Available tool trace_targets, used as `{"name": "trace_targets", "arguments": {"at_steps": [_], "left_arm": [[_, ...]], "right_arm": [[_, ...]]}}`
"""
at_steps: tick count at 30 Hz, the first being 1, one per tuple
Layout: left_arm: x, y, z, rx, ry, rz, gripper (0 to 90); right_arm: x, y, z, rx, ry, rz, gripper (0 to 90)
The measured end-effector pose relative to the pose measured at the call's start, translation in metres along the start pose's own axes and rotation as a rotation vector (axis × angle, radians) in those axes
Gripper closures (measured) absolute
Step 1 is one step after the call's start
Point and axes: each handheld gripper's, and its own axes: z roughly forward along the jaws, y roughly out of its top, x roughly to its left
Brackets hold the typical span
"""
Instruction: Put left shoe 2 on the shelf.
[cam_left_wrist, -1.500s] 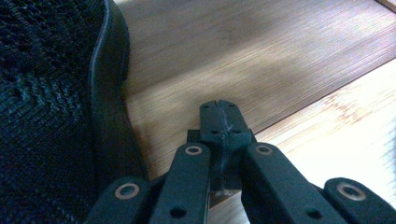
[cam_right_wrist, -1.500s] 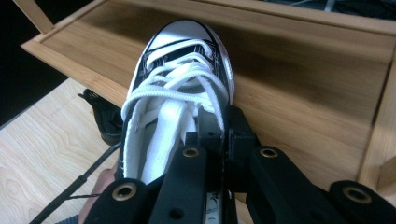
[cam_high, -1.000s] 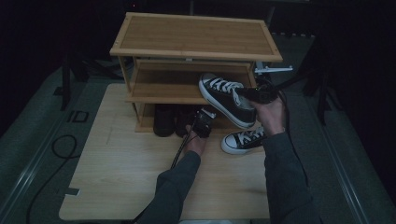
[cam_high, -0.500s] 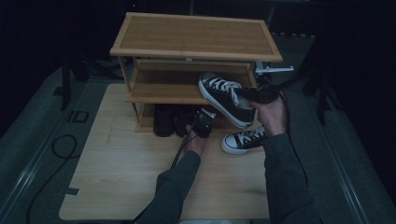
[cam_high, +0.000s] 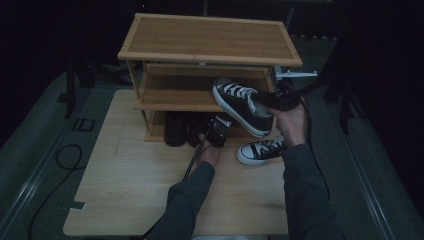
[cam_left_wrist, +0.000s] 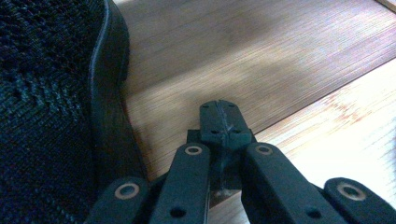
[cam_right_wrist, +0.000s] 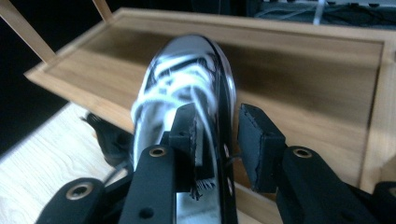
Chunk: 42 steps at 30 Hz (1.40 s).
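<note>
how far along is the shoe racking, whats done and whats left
Done: two dark shoes already stand on the rack's bottom level. In hand: the right claw grips a black sneaker by its side wall, held at the middle shelf. Left: its partner sneaker lies on the table. The left claw is shut, empty.

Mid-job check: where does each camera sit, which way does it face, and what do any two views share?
High view: above the person's side, looking forward and down at the shoe rack; both forearms, left gripper and right gripper show.
Left gripper view: rides the left gripper, jaws shut, aimed at the rack's bottom board beside a black shoe.
Right gripper view: rides the right gripper, facing the middle shelf, jaws around the black sneaker.
Shared: high and right gripper views both show that sneaker.
</note>
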Motion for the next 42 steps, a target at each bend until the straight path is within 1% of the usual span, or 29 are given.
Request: {"name": "trace_targets", "arguments": {"at_steps": [2, 3, 4, 6, 7, 9, 11, 14, 19, 21, 23, 26, 29, 33, 42], "left_arm": [[0.0, 0.0, 0.0, 0.002, 0.0, -0.001, 90.0], [0.0, 0.0, 0.0, 0.002, -0.001, -0.001, 90.0], [0.0, 0.0, 0.0, 0.002, -0.001, -0.001, 90.0], [0.0, 0.0, 0.0, 0.002, 0.0, 0.0, 90.0], [0.0, 0.0, 0.0, 0.001, 0.0, 0.0, 90.0], [0.0, 0.0, 0.0, 0.001, 0.0, -0.001, 90.0], [0.0, 0.0, 0.0, 0.002, 0.0, -0.002, 90.0], [0.0, 0.0, 0.0, 0.002, 0.0, -0.002, 90.0], [0.0, 0.0, 0.0, 0.002, 0.0, -0.002, 90.0], [0.0, 0.0, 0.0, 0.002, 0.0, -0.002, 90.0], [0.0, 0.0, 0.0, 0.002, 0.0, -0.003, 90.0], [0.0, 0.0, 0.0, 0.0, -0.001, -0.001, 90.0], [0.0, 0.0, 0.0, 0.0, -0.002, -0.002, 90.0], [0.0, 0.0, 0.0, 0.001, -0.002, -0.003, 90.0], [0.0, 0.0, 0.0, 0.001, -0.002, -0.002, 90.0]], "right_arm": [[0.002, 0.002, 0.0, 0.0, 0.0, 0.002, 67.7], [0.005, 0.004, 0.001, 0.008, 0.003, -0.011, 67.7], [0.006, 0.004, 0.001, 0.012, -0.005, -0.019, 67.7], [0.005, 0.005, -0.001, 0.008, -0.007, -0.021, 67.7], [0.003, 0.005, -0.003, 0.0, -0.01, -0.018, 67.7], [0.001, 0.005, -0.008, -0.017, 0.0, -0.009, 67.7], [0.0, 0.005, -0.013, -0.03, 0.007, -0.011, 67.6], [-0.003, 0.005, -0.021, -0.054, 0.005, -0.008, 68.4], [-0.01, 0.006, -0.036, -0.093, -0.009, 0.005, 69.4], [-0.013, 0.005, -0.039, -0.098, -0.02, 0.002, 71.0], [-0.015, 0.003, -0.042, -0.093, -0.031, 0.0, 75.1], [-0.019, -0.003, -0.046, -0.082, -0.063, -0.008, 85.2], [-0.02, -0.011, -0.048, -0.074, -0.096, -0.014, 89.6], [-0.022, -0.021, -0.049, -0.044, -0.121, -0.03, 90.0], [-0.02, -0.045, -0.053, 0.004, -0.119, -0.063, 90.0]]}}
